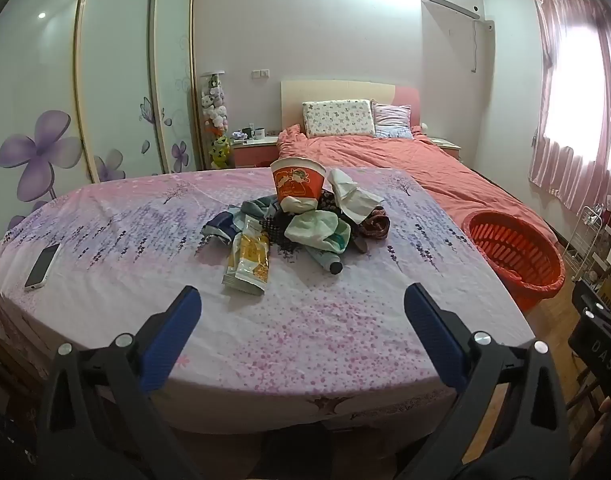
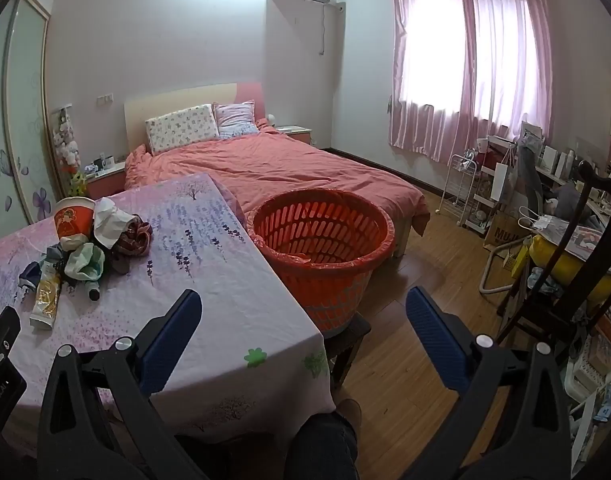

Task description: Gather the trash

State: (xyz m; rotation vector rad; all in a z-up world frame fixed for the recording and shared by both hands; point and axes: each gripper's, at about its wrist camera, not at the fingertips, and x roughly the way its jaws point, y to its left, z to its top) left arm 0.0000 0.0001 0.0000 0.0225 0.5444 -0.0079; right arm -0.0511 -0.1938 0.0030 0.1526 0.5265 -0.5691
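Observation:
A heap of trash sits mid-table on the floral cloth: an orange paper cup [image 1: 299, 186], a yellow snack wrapper [image 1: 250, 258], crumpled white paper [image 1: 351, 196], a pale green wad [image 1: 317, 232] and dark scraps. My left gripper [image 1: 303, 304] hovers open over the near part of the table, short of the wrapper, nothing between its blue pads. My right gripper [image 2: 305, 304] is open too, over the table's right corner. Ahead of it an orange slatted basket [image 2: 323, 248] with a plastic liner stands on a stool. The heap lies far left there, with the cup [image 2: 73, 220].
A phone [image 1: 43, 266] lies on the table's left side. A bed with a coral duvet [image 2: 273, 164] stands behind the table. A dark wooden chair [image 2: 561, 264], a white rack [image 2: 461, 188] and a cluttered desk line the right wall. A person's leg [image 2: 325, 440] shows below.

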